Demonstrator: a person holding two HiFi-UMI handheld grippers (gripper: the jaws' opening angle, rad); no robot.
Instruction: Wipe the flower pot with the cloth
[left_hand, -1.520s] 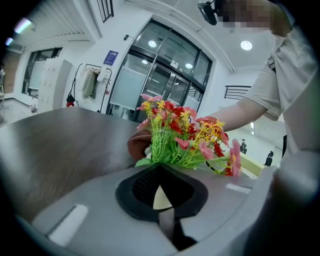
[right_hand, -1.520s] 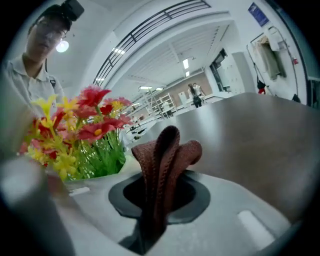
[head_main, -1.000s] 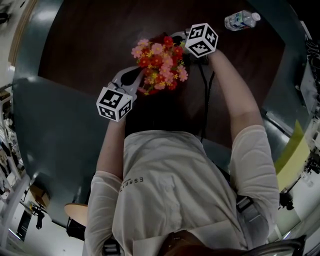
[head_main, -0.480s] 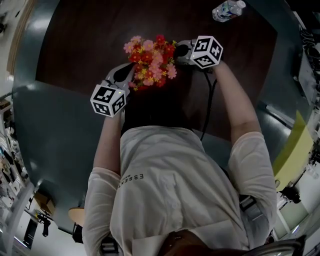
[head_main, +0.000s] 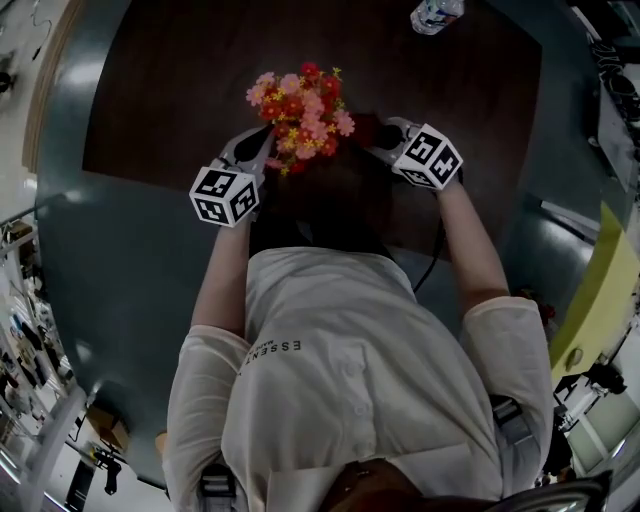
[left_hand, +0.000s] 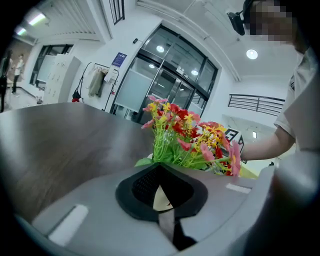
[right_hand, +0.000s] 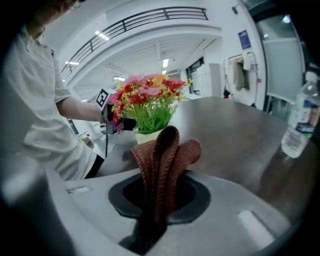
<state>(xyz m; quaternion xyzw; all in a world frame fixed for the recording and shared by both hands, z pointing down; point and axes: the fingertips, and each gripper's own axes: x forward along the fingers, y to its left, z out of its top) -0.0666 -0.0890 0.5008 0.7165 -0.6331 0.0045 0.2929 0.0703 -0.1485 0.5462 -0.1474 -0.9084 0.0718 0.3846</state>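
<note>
Dark brown wood-grain table (head_main: 180, 80) filled the top of the head view, with grey floor (head_main: 110, 260) around it. On my left gripper (head_main: 255, 148) the jaws were pressed together on a cream sliver of the flower pot (left_hand: 161, 197), seemingly its rim, with green stems rising just beyond the tips. On my right gripper (head_main: 385, 130) the jaws were clamped on a brown knitted cloth (right_hand: 161, 150), which stood up from them in folds.

The two grippers sat on opposite sides of the pot, the left at its near-left and the right at its right. From above, the red, pink and yellow flowers (head_main: 300, 105) spread over the pot and hid it completely. In the right gripper view the cloth stood in front of the pot's cream wall (right_hand: 147, 136); I could not tell whether the two touched.

Farther out, a clear plastic water bottle (head_main: 432, 12) lay at the far edge of the table, well apart from the pot, on the right gripper's side. A black cable (head_main: 432, 255) ran back from the right gripper past the person's forearm. The person's white shirt (head_main: 340, 380) took up the lower half of the head view. Glass doors (left_hand: 165, 85) showed behind the flowers in the left gripper view.
</note>
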